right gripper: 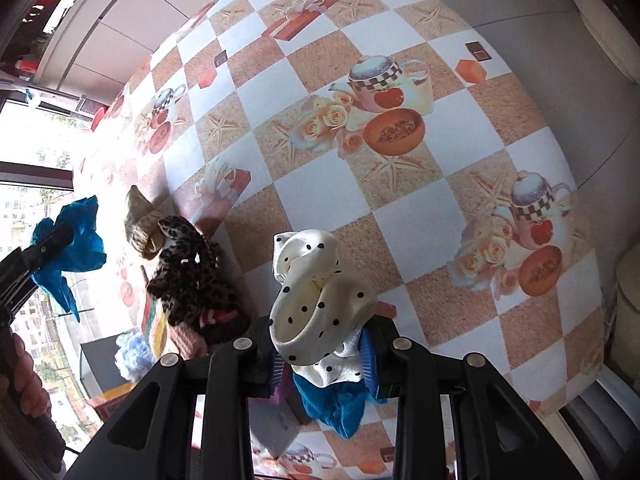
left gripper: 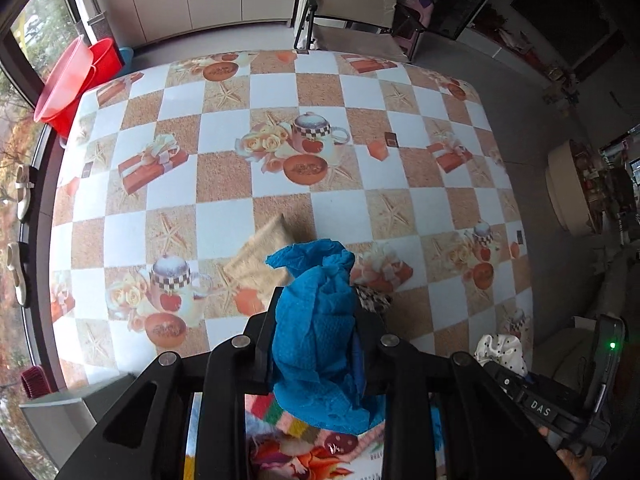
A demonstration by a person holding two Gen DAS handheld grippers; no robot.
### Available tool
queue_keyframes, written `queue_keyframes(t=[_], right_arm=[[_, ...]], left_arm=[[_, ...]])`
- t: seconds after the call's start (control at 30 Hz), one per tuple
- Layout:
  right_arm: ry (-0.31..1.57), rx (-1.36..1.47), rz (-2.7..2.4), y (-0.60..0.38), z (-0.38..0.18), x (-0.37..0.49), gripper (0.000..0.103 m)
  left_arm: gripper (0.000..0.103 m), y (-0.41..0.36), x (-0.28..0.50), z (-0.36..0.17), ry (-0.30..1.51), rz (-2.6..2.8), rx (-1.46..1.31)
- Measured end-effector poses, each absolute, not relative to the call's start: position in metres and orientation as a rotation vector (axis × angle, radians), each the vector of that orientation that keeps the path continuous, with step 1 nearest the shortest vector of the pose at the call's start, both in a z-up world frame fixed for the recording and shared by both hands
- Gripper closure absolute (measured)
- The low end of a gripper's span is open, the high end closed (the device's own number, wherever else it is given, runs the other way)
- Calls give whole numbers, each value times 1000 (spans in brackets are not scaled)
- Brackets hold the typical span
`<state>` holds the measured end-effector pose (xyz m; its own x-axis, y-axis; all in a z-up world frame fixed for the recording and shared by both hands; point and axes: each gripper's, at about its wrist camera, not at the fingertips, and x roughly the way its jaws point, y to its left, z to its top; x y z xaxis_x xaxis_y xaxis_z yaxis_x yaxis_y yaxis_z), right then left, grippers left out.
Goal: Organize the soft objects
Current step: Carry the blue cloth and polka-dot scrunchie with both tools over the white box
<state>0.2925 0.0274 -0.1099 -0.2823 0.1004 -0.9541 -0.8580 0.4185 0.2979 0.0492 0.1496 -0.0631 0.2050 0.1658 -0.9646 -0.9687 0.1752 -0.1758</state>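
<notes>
My left gripper (left gripper: 318, 312) is shut on a blue knitted cloth (left gripper: 320, 320) and holds it above the table's near edge; it also shows in the right wrist view (right gripper: 70, 240). My right gripper (right gripper: 320, 332) is shut on a cream scrunchie with black dots (right gripper: 316, 304), also seen in the left wrist view (left gripper: 502, 350). A beige cloth (left gripper: 262, 256) lies on the table just beyond the blue cloth. A leopard-print scrunchie (right gripper: 188, 276) lies beside a tan one (right gripper: 140, 228). Another blue cloth (right gripper: 336, 404) lies under the right gripper.
The table (left gripper: 280, 160) has a checkered cloth printed with teapots. A striped colourful cloth (left gripper: 296, 432) and a pale blue fluffy item (right gripper: 132, 352) lie at the near edge. Red basins (left gripper: 76, 76) stand at far left, a folding chair (left gripper: 352, 8) behind the table.
</notes>
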Motion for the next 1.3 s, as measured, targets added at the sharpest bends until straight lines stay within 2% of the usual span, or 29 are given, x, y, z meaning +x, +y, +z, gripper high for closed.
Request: queue_keyframes(t=[0.73, 1.3], right_arm=[[1578, -827, 1193, -45, -84, 280, 70], [1520, -1042, 1420, -93, -70, 233, 70]], left_arm=[[73, -2, 77, -34, 1099, 937, -964], [73, -117, 68, -31, 1114, 1041, -1055]])
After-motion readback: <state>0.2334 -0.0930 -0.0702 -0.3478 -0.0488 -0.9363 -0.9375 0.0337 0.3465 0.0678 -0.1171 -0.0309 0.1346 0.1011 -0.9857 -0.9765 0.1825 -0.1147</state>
